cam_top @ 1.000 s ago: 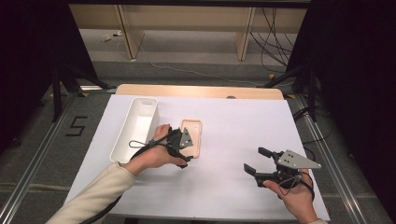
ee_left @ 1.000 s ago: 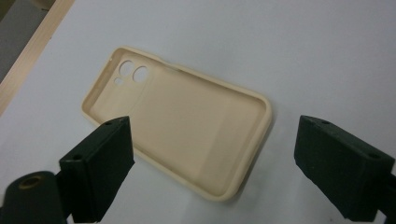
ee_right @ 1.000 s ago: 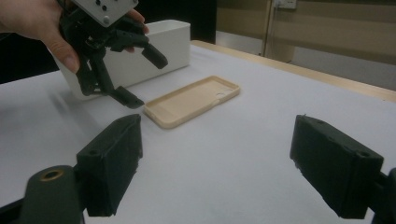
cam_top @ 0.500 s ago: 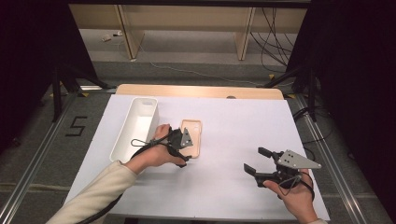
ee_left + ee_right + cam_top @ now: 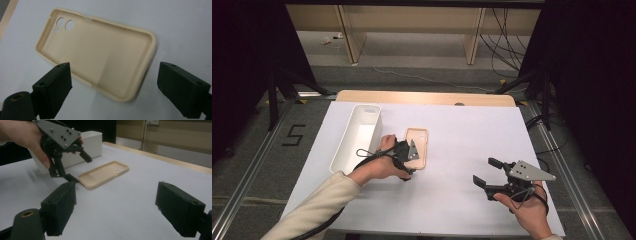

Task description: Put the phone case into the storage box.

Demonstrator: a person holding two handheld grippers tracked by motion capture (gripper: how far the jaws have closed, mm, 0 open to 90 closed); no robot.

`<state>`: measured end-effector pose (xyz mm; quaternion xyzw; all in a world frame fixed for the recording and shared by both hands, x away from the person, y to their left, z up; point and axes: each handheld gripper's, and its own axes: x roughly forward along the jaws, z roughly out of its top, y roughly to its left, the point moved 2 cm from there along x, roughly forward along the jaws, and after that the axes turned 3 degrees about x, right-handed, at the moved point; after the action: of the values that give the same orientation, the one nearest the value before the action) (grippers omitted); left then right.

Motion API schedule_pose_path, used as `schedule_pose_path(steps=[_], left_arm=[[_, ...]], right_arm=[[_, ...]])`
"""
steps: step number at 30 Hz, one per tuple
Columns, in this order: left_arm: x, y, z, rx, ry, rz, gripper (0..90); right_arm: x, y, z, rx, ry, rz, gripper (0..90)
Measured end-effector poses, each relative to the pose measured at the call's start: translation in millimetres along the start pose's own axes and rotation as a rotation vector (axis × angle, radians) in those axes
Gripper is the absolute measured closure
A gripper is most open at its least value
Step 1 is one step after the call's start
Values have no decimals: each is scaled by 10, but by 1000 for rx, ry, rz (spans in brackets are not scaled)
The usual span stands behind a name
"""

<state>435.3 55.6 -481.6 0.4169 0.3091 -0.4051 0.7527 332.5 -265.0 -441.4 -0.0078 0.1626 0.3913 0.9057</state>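
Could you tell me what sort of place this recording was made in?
Probably a lab recording station: a white-covered table framed by dark curtains, loose cables on the floor behind, and a floor marking "5" beside a metal rail.

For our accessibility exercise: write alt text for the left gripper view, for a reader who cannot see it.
A beige phone case lies hollow side up on a white table, its camera cutouts at the far left end. The left gripper has its two black jaws open in the foreground, either side of the case's near end, not touching it.

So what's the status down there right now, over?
Left gripper open, fingers straddling near end of beige phone case, not gripping. Right gripper open, idle. White bin beside case. Nothing blocking.
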Motion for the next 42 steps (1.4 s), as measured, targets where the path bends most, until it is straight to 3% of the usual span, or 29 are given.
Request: schedule_pose_path(steps=[12,21,22,26,27,30,32,42], left_arm=[[56,16,26,38,37,-4,128],[87,25,8,41,55,-14,137],[89,26,8,38,53,-15,137],[88,33,15,47,57,-7,137],[91,32,18,45,56,-7,138],[97,38,29,51,59,-11,140],[99,36,34,47,61,-11,142],[109,49,49,55,70,-25,153]], right_arm=[[1,0,-1,-1,1,2,181],[11,9,-4,8,-4,11,181],[17,-9,2,-17,-19,5,181],[21,-2,2,-12,-20,9,181],[16,12,-2,9,-7,16,181],[20,-5,2,-14,-19,7,181],[15,11,-6,13,-1,17,181],[12,7,-10,3,11,9,181]])
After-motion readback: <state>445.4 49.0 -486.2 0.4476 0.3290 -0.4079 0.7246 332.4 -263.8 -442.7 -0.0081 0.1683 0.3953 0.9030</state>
